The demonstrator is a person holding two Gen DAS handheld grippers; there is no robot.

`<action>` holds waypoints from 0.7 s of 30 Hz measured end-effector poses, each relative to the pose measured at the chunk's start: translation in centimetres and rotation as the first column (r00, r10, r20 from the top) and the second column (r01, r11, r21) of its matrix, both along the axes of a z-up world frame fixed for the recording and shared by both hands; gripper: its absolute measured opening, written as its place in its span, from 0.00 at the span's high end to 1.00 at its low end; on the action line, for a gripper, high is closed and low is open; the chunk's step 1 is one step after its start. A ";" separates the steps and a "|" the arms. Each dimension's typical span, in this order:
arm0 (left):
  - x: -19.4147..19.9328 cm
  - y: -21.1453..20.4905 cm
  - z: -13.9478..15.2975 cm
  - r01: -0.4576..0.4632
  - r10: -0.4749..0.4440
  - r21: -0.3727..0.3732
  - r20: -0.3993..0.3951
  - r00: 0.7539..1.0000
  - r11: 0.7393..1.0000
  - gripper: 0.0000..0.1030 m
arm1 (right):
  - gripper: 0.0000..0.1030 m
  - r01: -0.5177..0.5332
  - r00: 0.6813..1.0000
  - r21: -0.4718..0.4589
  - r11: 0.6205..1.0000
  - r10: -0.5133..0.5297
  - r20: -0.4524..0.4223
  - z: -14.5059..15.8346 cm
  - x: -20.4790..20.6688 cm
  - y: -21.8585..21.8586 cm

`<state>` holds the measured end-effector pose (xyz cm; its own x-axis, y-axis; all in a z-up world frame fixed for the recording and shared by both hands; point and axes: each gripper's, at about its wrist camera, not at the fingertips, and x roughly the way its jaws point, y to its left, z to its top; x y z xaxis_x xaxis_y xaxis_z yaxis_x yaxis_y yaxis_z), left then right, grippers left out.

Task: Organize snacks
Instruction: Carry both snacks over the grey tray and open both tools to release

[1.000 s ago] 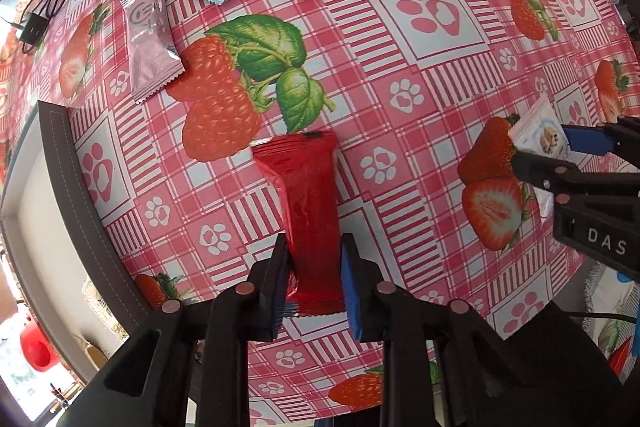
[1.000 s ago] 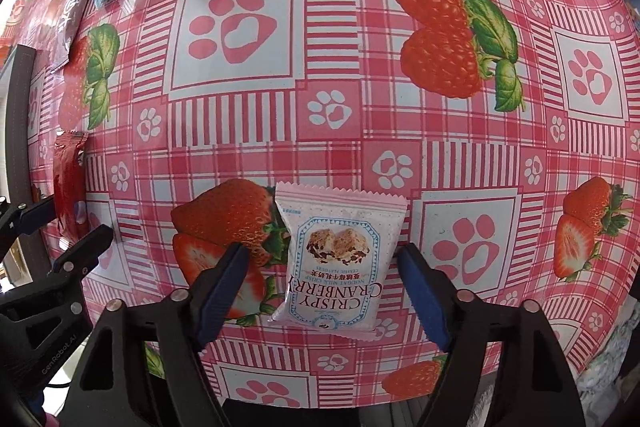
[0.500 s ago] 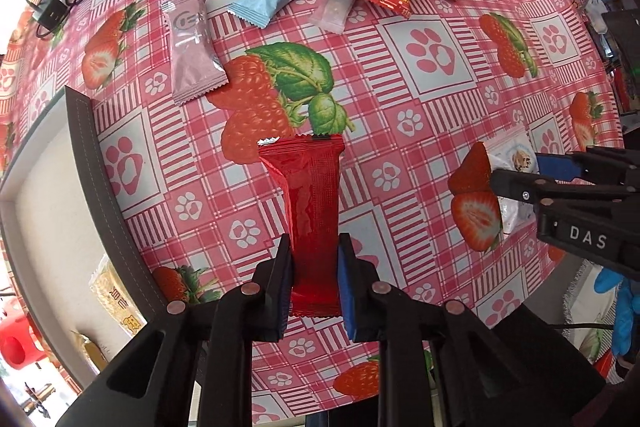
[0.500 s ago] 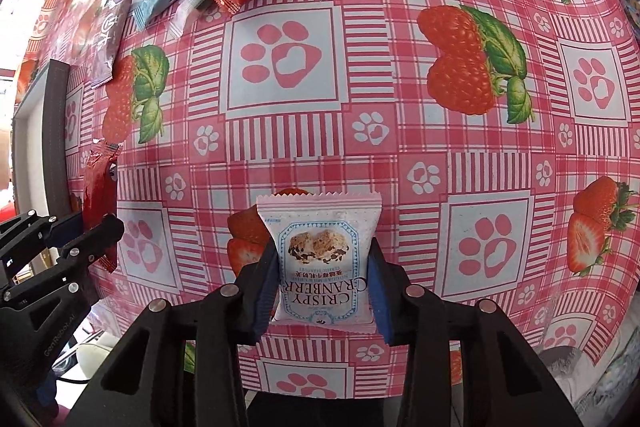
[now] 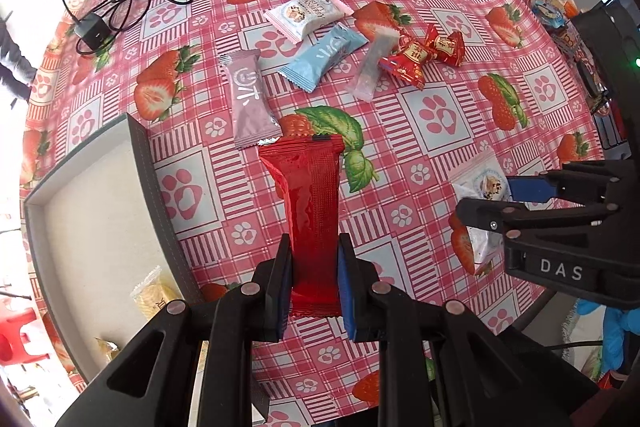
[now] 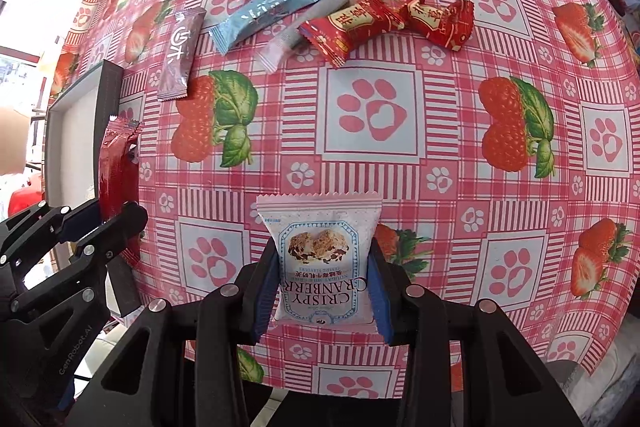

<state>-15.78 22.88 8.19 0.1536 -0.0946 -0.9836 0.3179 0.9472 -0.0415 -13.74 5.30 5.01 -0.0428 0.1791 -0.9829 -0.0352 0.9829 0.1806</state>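
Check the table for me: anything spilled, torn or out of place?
Nothing spilled or torn. The only non-snack is a black charger and cable lying at the far left of the tablecloth, apart from the packets.

Two cranberry packets (image 6: pixel 322 263) (image 5: pixel 306 12), one long red packet (image 5: pixel 312 211), one mauve (image 5: pixel 249 99), one light blue (image 5: pixel 326 57), one translucent stick (image 5: pixel 374 69), two red candies (image 5: pixel 408 61) (image 5: pixel 444 45), one tray (image 5: pixel 154 187), one charger cable (image 5: pixel 120 11)

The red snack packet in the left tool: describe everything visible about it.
The red snack packet is a long, narrow pillow wrapper of glossy, wrinkled red film with crimped, serrated end seals and a small dark mark at its far edge. No print can be read. The left tool is shut on its near end, one finger on each long side. It points away from the camera and appears lifted above the strawberry tablecloth. Only the fingers are seen touching it.
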 end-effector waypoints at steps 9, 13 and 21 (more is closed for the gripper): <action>1.3 3.6 0.7 -0.139 0.141 -0.036 0.042 0.989 0.990 0.78 | 0.59 -0.097 0.995 0.020 0.995 0.096 0.037 2.2 2.0 6.2; 1.4 6.1 1.1 -0.208 0.210 -0.043 0.049 0.976 0.977 0.78 | 0.59 -0.154 0.987 0.034 0.987 0.153 0.044 2.7 2.7 9.2; 0.7 12.3 1.3 -0.365 0.367 -0.041 0.060 0.928 0.930 0.78 | 0.59 -0.278 0.959 0.082 0.957 0.273 0.075 3.3 2.4 13.9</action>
